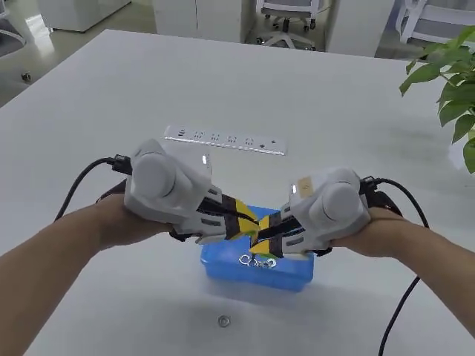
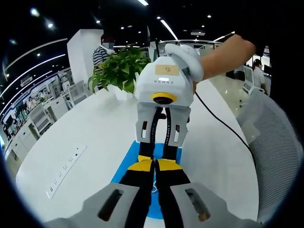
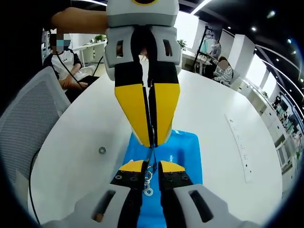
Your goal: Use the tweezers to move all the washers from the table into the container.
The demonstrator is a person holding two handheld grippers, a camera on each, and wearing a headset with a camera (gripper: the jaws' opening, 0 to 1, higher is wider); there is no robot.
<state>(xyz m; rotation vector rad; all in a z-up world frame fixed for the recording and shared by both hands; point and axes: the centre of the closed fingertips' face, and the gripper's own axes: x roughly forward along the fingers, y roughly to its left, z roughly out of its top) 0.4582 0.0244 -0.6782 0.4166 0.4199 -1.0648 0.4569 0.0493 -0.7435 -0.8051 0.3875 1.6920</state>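
White table (image 1: 312, 96), blue container (image 1: 223, 271), lone washer (image 1: 223, 320) beside it, white power strip (image 1: 225, 140) beyond

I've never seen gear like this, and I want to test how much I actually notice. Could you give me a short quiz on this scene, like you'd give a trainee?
1. True or false: nothing is left on the table that belongs in the blue container.
2. What lies on the table beyond the container? A) a keyboard B) a white power strip C) a mug
3. Which thin tool are the left tongs closed on?

Key:
1. False: one washer lies on the table in front of the container.
2. B
3. The tweezers
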